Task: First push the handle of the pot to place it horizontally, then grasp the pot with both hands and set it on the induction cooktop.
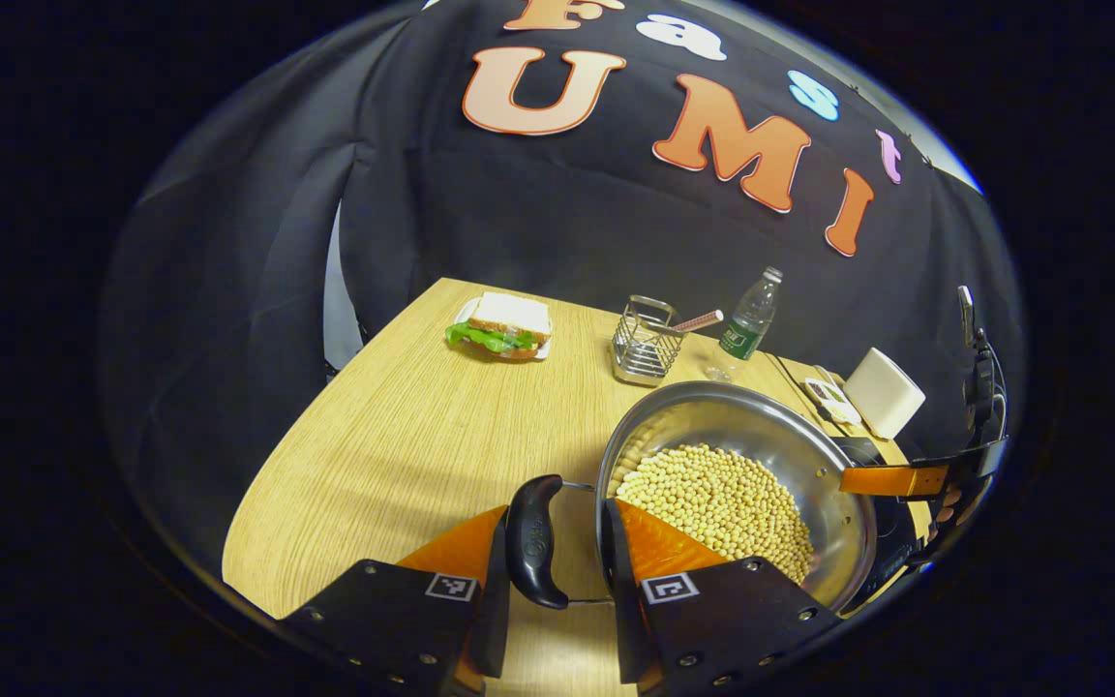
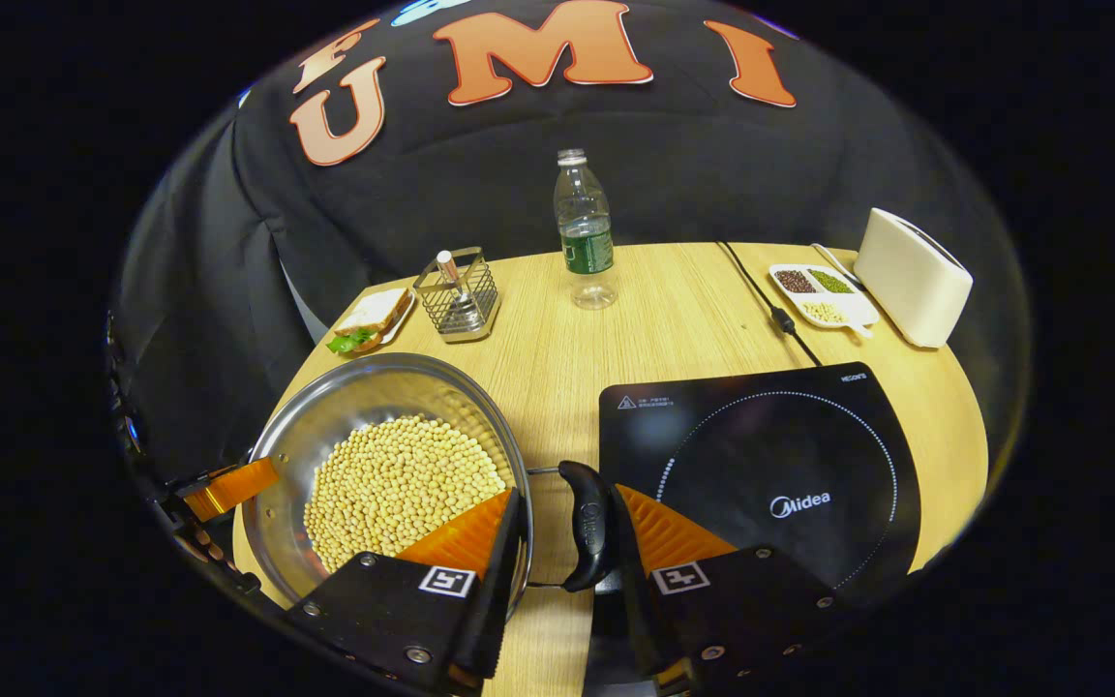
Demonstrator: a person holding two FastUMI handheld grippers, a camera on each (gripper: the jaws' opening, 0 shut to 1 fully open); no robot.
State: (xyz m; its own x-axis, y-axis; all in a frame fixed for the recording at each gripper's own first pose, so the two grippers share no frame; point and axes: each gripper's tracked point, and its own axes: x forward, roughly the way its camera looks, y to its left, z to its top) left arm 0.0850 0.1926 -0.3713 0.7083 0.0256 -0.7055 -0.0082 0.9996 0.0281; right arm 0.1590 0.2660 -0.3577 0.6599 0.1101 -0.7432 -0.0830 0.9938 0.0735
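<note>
Both handles are lying flat; the left gripper (image 1: 553, 566) and right gripper (image 2: 567, 552) are each straddling one, jaws open (not clamped). The pot (image 2: 325, 426) is sitting beside the cooktop (image 2: 761, 465), awaiting lifting.

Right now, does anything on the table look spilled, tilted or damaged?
Nothing stands out. The soybeans lie inside the pot, the bottle stands upright, and the sandwich sits on its plate.

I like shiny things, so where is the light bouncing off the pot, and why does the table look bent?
Left gripper view: bright glare on the pot wall above the beans; the table edge curves from the fisheye lens. Right gripper view: softer shine on the pot's inside, the table rounded too.
</note>
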